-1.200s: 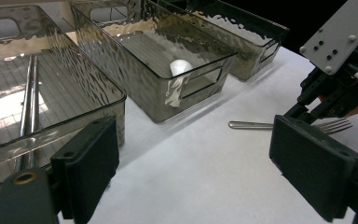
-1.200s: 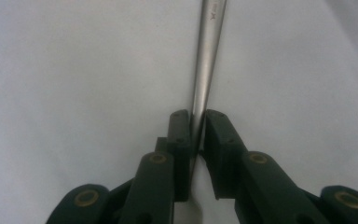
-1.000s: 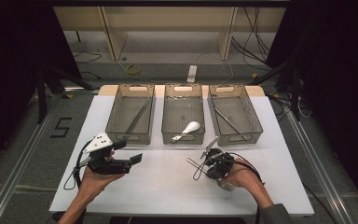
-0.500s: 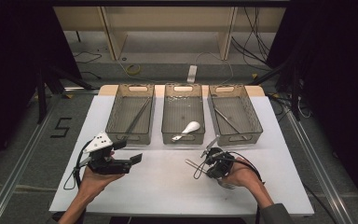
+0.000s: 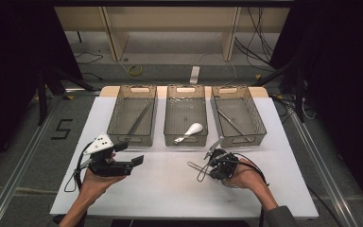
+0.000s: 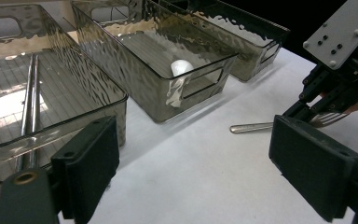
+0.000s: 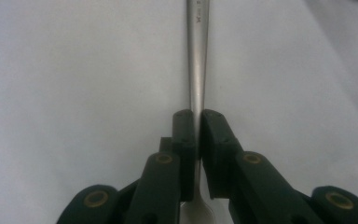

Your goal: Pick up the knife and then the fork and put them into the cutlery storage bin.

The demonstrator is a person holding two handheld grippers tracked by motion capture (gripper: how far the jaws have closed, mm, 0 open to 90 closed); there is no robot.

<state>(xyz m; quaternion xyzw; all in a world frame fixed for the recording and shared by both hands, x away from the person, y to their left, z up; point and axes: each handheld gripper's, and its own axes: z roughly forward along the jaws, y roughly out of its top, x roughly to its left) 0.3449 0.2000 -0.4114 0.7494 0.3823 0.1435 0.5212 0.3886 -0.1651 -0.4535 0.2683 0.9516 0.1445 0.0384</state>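
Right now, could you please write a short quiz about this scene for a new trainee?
1. True or false: the right gripper is shut on the fork.
2. Which tray holds the white spoon: A left, B middle, C right?
3. How do the jaws of the left gripper stand?

Key: 1 true. 2 B, the middle tray. 3 Open, with nothing between them.

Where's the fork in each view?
High view: fork lower centre-right on the table, in the right gripper.
Left gripper view: mid-right, handle poking left.
Right gripper view: centre, handle rising from the shut pads.
Shared landmark: white table.
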